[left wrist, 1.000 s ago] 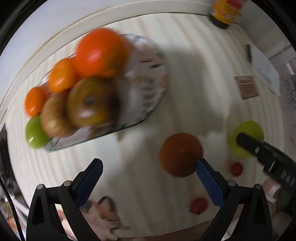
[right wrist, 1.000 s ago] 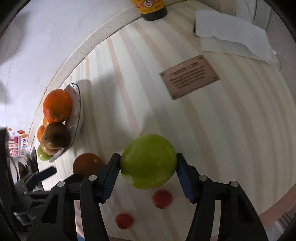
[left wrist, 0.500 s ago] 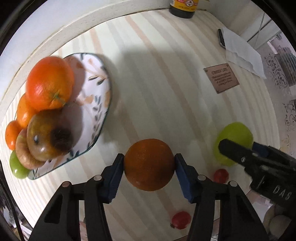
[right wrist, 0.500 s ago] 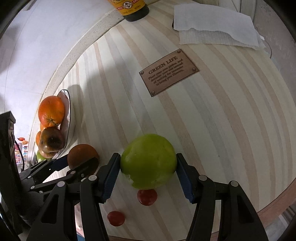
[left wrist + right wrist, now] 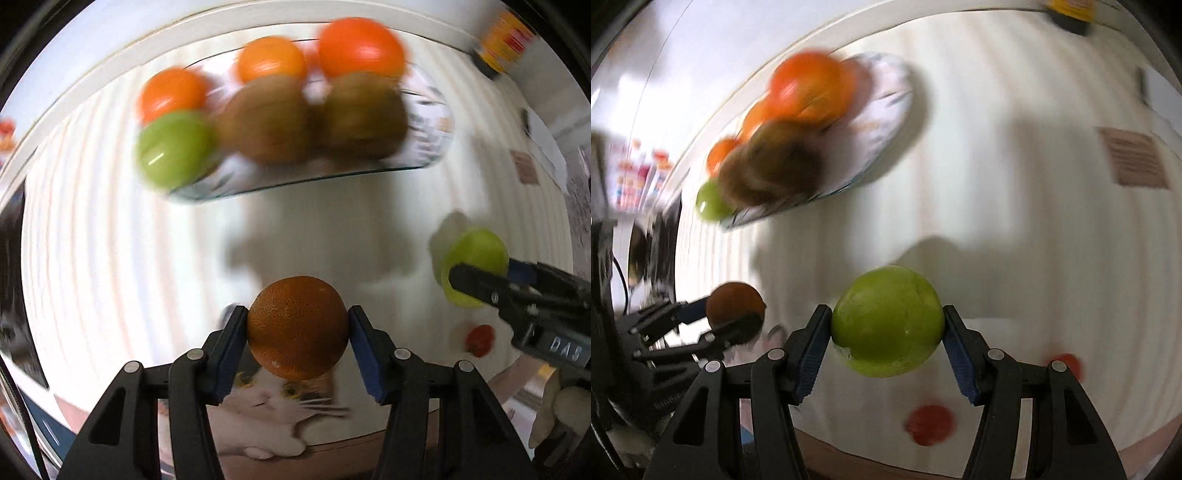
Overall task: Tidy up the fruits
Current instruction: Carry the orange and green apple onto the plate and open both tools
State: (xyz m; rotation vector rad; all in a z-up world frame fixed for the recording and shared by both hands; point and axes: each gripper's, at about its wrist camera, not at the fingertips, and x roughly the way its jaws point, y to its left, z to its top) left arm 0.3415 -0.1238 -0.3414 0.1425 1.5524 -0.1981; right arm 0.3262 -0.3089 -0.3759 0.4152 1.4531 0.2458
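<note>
Carrying two fruits toward the plate (image 5: 424,147) at once. Left tongs (image 5: 297,330) having just been closing, now clamping a dark orange (image 5: 297,326) between the blue pads (image 5: 231,347), clear of the striped surface (image 5: 110,258). Right tongs (image 5: 886,325) holding a green apple (image 5: 886,321) squarely across its widest part, likewise looking lifted off the surface, though hard to be sure from this angle.

Plate lying near the far rim of the surface, already crowding with oranges (image 5: 360,46), brownish fruit (image 5: 266,118) and a small green one (image 5: 173,147); motion blur smearing the pile, so the exact free space probably sitting at the plate's bare patterned end (image 5: 886,96), not certain.

Doing this well: keeping both grips level and firm, since round fruit tends to roll out of flat pads; bringing one fruit in at a time to avoid the tongs knocking together; aiming for the bare end instead of the top of the heap; lowering until the fruit is resting before easing the pads apart. Two small red fruits (image 5: 929,422) lying on the near surface, waiting for later.
</note>
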